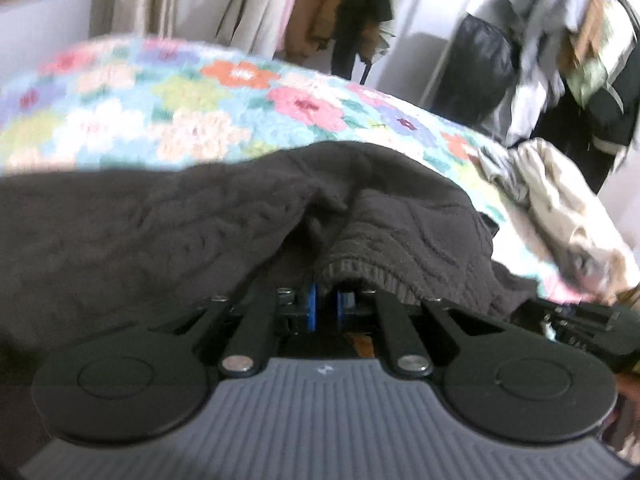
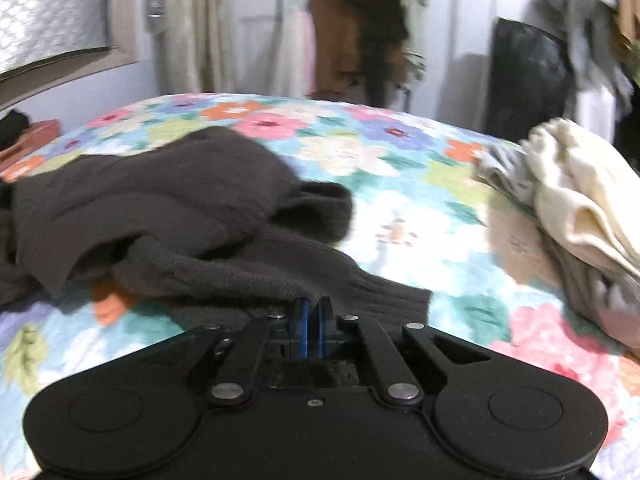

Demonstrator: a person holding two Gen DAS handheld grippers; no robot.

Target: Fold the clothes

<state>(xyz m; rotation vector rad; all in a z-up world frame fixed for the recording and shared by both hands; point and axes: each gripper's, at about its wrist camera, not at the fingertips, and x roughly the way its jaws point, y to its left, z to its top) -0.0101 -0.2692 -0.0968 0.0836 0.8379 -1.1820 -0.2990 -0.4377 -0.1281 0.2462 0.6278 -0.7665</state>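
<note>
A dark brown cable-knit sweater (image 1: pixel 168 232) lies on a floral blanket on the bed (image 1: pixel 224 92). My left gripper (image 1: pixel 326 300) is shut on the sweater's ribbed hem, which drapes over its blue fingertips. In the right wrist view the same sweater (image 2: pixel 172 208) lies bunched at the left. My right gripper (image 2: pixel 312 312) is shut on another ribbed edge of the sweater, low over the blanket (image 2: pixel 400 208). The right gripper's body shows at the right edge of the left wrist view (image 1: pixel 580 324).
A pile of cream and grey clothes (image 2: pixel 568 192) sits on the bed's right side, also in the left wrist view (image 1: pixel 552 200). Beyond the bed hang curtains (image 2: pixel 188 28), coats on a rack (image 2: pixel 360 32), and a black bag (image 2: pixel 524 80).
</note>
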